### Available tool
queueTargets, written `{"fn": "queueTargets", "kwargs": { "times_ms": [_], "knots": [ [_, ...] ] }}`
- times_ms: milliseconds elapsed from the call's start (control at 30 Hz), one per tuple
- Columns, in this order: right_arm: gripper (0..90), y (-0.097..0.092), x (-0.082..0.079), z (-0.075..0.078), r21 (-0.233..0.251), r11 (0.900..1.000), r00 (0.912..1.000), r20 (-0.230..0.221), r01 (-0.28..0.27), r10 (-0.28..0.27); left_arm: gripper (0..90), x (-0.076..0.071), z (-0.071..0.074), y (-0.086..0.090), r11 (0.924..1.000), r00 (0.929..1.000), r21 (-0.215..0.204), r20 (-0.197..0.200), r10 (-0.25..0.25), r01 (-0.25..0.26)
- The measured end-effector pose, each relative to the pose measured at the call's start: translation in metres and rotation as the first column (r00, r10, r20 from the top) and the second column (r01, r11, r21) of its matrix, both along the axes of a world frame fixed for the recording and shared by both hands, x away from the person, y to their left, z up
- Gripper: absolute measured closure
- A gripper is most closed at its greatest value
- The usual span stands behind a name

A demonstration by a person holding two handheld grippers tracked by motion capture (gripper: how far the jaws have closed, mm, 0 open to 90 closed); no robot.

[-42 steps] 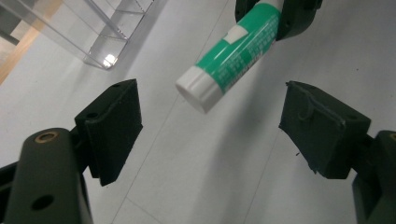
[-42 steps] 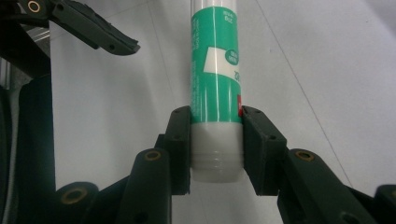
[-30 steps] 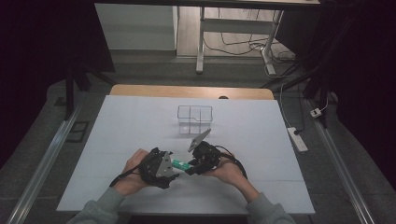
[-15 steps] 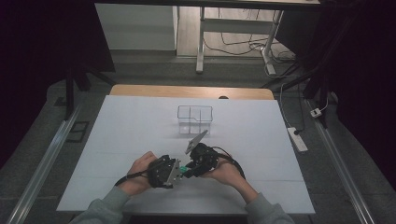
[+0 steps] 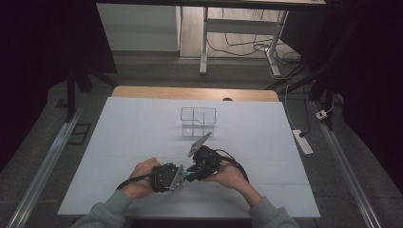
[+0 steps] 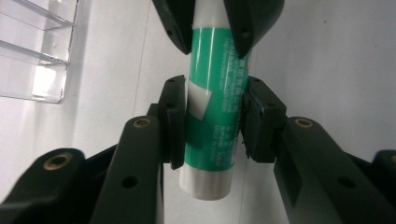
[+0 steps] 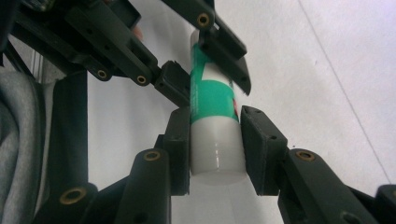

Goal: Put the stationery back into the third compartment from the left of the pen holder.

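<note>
A green and white glue stick (image 6: 212, 112) is held between both grippers just above the white table (image 5: 123, 133), near its front edge. My left gripper (image 6: 212, 122) is shut on the stick's green labelled body (image 7: 210, 91). My right gripper (image 7: 215, 147) is shut on the stick's white cap end (image 7: 215, 149). In the high view the two grippers meet tip to tip, the left gripper (image 5: 177, 176) beside the right gripper (image 5: 191, 174), with a sliver of the green stick (image 5: 183, 176) between them. The right gripper's jaws come in from the top of the left gripper view.
A clear plastic divided box (image 5: 198, 120) stands behind the grippers at the table's middle; its corner (image 6: 35, 56) is at the upper left of the left gripper view. A white power strip (image 5: 302, 141) lies on the floor to the right. Grey sleeves enter from below.
Both hands have stayed near the front edge with the grippers meeting on the stick. The left hand has shifted slightly toward the person.
</note>
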State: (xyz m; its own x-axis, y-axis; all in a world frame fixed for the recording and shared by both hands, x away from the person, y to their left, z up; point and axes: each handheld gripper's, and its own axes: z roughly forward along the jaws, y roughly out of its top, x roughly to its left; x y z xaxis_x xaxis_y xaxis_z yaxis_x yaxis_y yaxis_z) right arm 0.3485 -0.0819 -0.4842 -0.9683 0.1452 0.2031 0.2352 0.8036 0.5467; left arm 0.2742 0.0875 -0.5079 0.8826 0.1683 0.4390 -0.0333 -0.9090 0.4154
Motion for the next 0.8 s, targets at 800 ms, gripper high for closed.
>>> {"fn": "queueTargets", "kwargs": {
  "times_ms": [800],
  "knots": [
    [39.8,-0.040,0.011,0.016,0.293,0.9316,0.9667,0.072,0.215,-0.246,65.0,0.027,0.013,0.053,0.9043,0.9686,-0.353,-0.150,0.199,-0.240]
  ]
}}
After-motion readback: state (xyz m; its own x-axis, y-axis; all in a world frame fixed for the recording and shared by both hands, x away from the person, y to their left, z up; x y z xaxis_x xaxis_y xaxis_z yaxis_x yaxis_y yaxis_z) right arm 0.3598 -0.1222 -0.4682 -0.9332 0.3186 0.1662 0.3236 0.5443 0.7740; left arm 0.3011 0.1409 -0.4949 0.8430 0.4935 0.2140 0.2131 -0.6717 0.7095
